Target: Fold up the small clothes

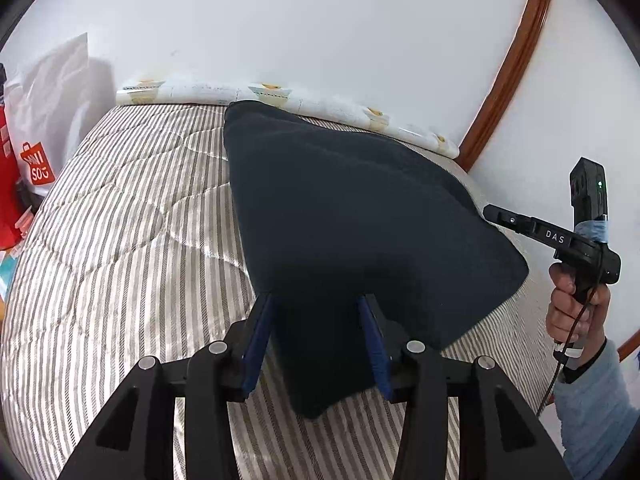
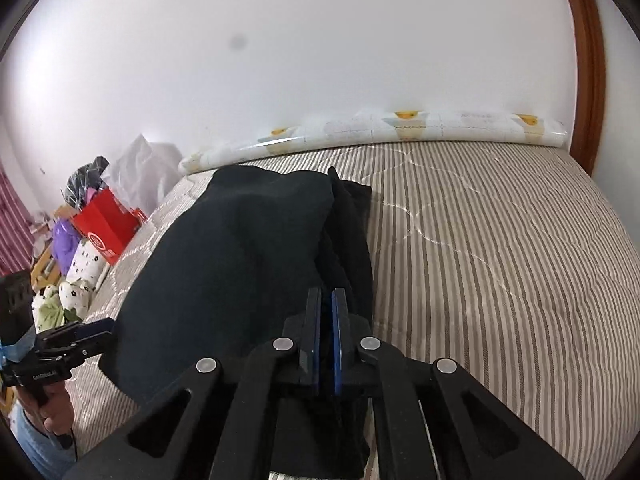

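Note:
A dark navy garment (image 1: 352, 208) is held up over a striped bed (image 1: 120, 220), stretched between both grippers. In the left wrist view my left gripper (image 1: 316, 300) has its blue pads wide apart with a corner of the garment hanging between them; the cloth does not look pinched. My right gripper (image 1: 490, 213) shows at the garment's right edge there. In the right wrist view my right gripper (image 2: 326, 296) has its pads nearly together on the garment's (image 2: 248, 256) edge. The left gripper (image 2: 108, 326) shows at the lower left, against the cloth.
A rolled duck-print mat (image 1: 280, 94) lies along the wall at the bed's far edge. A red shopping bag (image 1: 36, 168) and white bags stand left of the bed. Soft toys (image 2: 76, 292) and a red box (image 2: 108, 228) sit on the floor. A wooden door frame (image 2: 588, 60) stands right.

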Demonstrator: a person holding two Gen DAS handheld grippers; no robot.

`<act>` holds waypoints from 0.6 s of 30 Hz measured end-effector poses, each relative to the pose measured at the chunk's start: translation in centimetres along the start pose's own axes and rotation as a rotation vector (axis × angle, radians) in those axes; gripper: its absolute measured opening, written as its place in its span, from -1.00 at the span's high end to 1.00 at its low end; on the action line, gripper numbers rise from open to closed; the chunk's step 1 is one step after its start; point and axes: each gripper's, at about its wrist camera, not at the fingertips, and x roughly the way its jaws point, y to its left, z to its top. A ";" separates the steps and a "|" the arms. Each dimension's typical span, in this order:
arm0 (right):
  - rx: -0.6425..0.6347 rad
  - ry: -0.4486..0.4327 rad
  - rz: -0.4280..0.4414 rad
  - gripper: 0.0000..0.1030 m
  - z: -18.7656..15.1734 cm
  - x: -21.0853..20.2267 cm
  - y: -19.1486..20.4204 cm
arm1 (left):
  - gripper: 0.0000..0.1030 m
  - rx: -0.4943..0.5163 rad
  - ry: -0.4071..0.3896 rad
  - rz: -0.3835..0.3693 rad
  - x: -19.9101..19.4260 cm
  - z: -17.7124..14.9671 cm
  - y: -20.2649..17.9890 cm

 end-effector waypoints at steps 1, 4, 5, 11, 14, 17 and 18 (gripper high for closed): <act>0.008 0.001 0.006 0.83 -0.2 -0.2 -0.2 | 0.18 0.000 0.001 0.001 -0.1 0.0 0.1; 0.047 0.012 0.010 0.35 -1.0 -0.2 -0.8 | 0.13 0.003 0.002 0.003 -0.4 -0.5 0.2; 0.057 0.025 0.006 0.32 -1.6 0.0 -0.9 | 0.13 0.005 0.005 0.006 -0.4 -0.6 0.2; 0.034 0.065 -0.028 0.39 -4.2 0.1 -1.2 | 0.12 0.002 0.021 0.009 -0.5 -1.1 0.3; 0.020 0.046 -0.031 0.38 -3.1 -1.3 -1.0 | 0.12 0.013 0.010 0.027 -0.7 -0.4 0.3; -0.019 -0.001 -0.027 0.38 -0.7 -2.2 -0.1 | 0.12 0.015 0.000 0.037 -0.6 0.8 0.4; -0.031 -0.006 -0.027 0.38 0.2 -2.1 0.3 | 0.12 0.010 -0.004 0.040 -0.5 1.4 0.6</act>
